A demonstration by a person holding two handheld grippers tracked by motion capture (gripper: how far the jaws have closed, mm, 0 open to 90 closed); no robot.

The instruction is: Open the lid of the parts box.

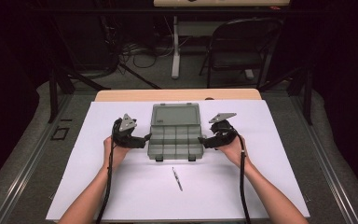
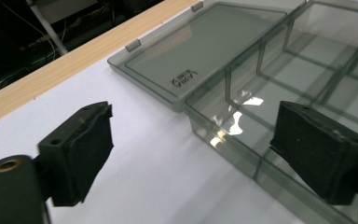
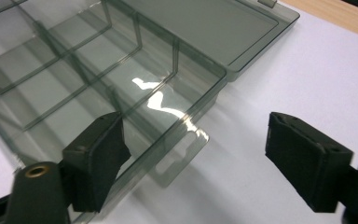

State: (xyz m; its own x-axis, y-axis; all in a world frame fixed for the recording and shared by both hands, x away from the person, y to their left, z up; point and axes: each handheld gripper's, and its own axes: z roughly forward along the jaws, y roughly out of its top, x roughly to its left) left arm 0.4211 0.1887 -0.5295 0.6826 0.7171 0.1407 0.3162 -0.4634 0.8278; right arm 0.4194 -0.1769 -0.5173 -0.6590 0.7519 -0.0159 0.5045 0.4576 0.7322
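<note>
**Both grippers flank the open organizer box**

I see the clear compartment box (image 1: 175,135) mid-table on the white sheet (image 1: 135,186), lid folded flat toward the far edge, compartments bare. My left gripper (image 1: 145,139) sits at the box's left wall, jaws apart, nothing pressed between them; in the left gripper view one pad (image 2: 324,156) overlaps the box's near corner. My right gripper (image 1: 203,141) sits at the right wall, jaws apart, gripping nothing. A pen (image 1: 177,178) lies nearer me, apart from the box.
</note>
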